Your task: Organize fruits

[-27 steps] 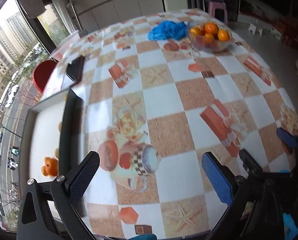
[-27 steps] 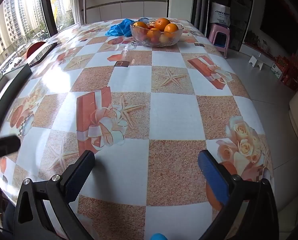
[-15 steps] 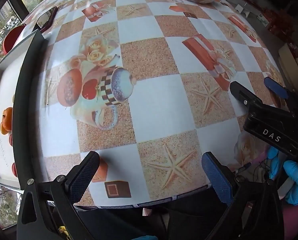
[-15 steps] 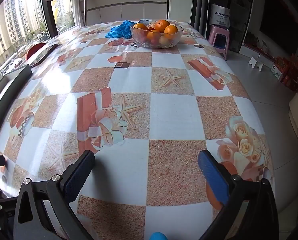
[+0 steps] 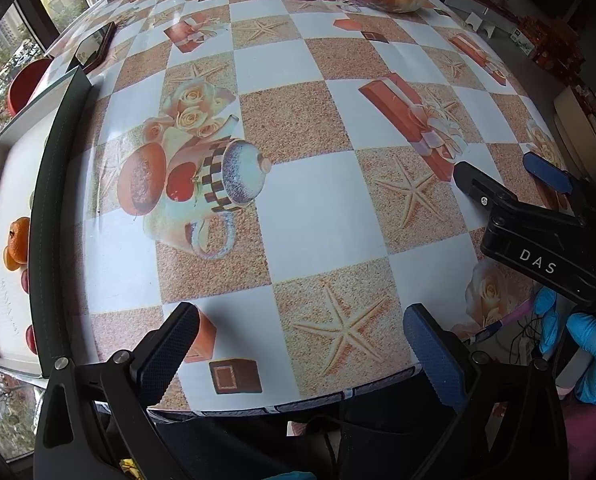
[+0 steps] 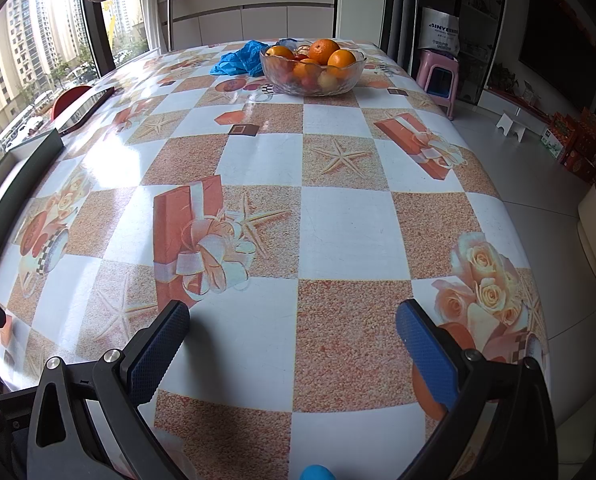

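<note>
Glass bowl [image 6: 312,76] of oranges and other fruit stands at the far end of the table [image 6: 338,216], on a checked cloth printed with starfish, roses and gift boxes. Just left of the bowl lies a crumpled blue bag [image 6: 240,60]. Left gripper [image 5: 298,344] points steeply down over the near table edge, its jaws spread wide with nothing between them; under it are a printed starfish and a small brown square. Right gripper [image 6: 292,338] tilts down over the near part of the cloth, jaws likewise wide apart and empty. In the left wrist view the right gripper [image 5: 510,184] shows at the right edge, over the table's right side, with a blue-gloved hand [image 5: 590,356] below it. Along the table's left edge runs a dark-rimmed tray [image 5: 52,184] with a white floor; on it lie an orange [image 5: 18,238] and, nearer the camera, red fruit mostly hidden by the rim. Beyond the tray, near the same edge, a phone [image 5: 94,46] lies flat, well apart from the bowl. A pink stool [image 6: 438,80] stands on the floor to the right of the table's far end.
</note>
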The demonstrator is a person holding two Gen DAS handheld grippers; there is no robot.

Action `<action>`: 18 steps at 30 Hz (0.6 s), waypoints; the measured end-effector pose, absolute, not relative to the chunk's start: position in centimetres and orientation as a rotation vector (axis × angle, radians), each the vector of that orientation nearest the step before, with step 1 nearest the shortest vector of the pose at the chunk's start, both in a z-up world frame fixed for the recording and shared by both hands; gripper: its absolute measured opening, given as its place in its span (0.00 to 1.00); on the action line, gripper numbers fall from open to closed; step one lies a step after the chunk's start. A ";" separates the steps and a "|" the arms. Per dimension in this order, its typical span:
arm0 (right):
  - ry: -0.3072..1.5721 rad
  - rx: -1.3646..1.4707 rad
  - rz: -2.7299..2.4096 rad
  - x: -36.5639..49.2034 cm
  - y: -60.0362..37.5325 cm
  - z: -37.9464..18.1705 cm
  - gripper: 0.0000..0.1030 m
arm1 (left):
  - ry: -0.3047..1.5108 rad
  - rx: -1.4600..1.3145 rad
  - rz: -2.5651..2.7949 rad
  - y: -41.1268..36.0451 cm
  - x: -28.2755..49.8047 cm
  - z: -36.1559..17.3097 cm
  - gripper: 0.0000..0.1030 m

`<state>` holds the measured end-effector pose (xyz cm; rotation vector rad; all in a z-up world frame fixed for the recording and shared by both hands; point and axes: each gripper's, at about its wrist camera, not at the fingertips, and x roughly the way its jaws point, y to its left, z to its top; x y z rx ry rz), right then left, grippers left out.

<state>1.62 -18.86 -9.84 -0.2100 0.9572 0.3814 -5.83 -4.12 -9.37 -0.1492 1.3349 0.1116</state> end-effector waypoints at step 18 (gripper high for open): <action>0.958 -0.215 0.379 1.6 -18.9 -9.9 1.00 | 1.304 -0.123 0.168 -2.3 -5.5 -9.0 1.00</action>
